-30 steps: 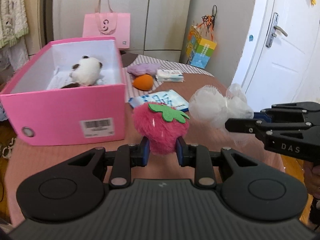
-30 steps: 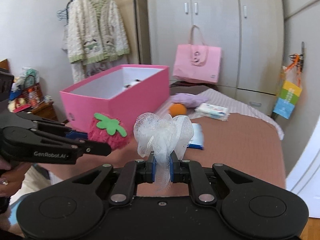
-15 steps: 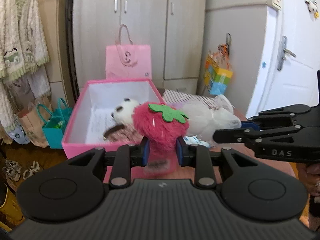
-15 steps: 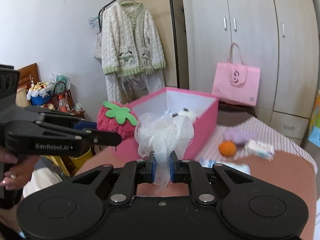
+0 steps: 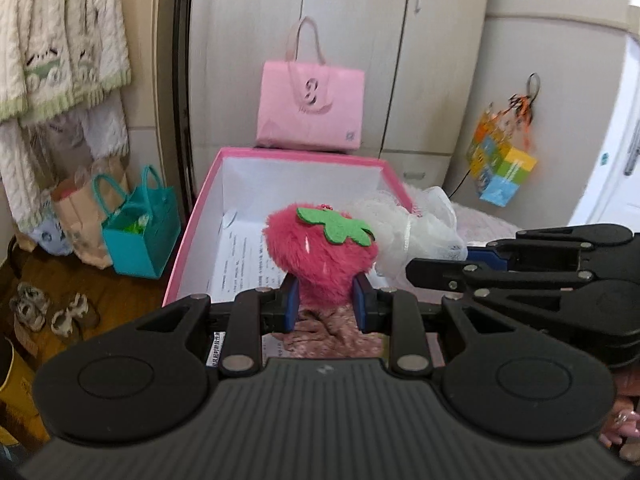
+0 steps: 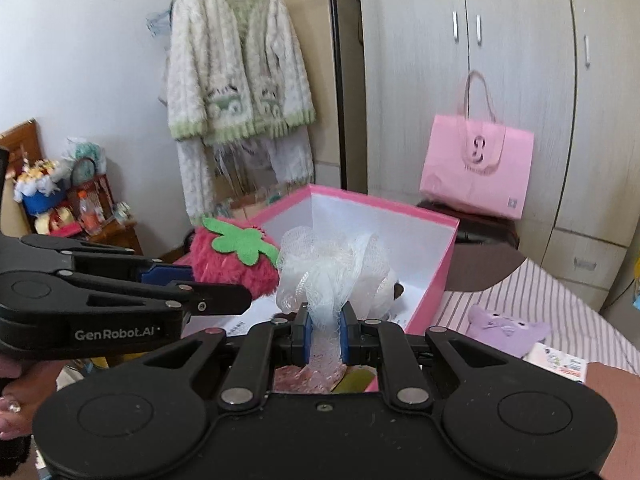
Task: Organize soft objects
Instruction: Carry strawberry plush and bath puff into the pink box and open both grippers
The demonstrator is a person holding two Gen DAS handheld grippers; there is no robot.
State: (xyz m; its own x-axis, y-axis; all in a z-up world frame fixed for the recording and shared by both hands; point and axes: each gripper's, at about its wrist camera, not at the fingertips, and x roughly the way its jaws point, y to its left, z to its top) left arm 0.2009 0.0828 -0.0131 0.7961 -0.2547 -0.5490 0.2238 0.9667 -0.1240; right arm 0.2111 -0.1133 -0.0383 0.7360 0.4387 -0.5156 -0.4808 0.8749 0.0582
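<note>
Purple plush [image 6: 506, 326] only in R view; teal bag [image 5: 140, 232] only L.

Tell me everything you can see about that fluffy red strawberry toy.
The strawberry toy is a rounded plush with long, shaggy pinkish-red fur, small pale seed marks and a flat green felt leaf on top. The left gripper pinches its narrow lower end between two blue pads, holding it in the air over the open pink box. In both views the white mesh pouf held by the right gripper is right beside it; whether they touch cannot be told.
</note>
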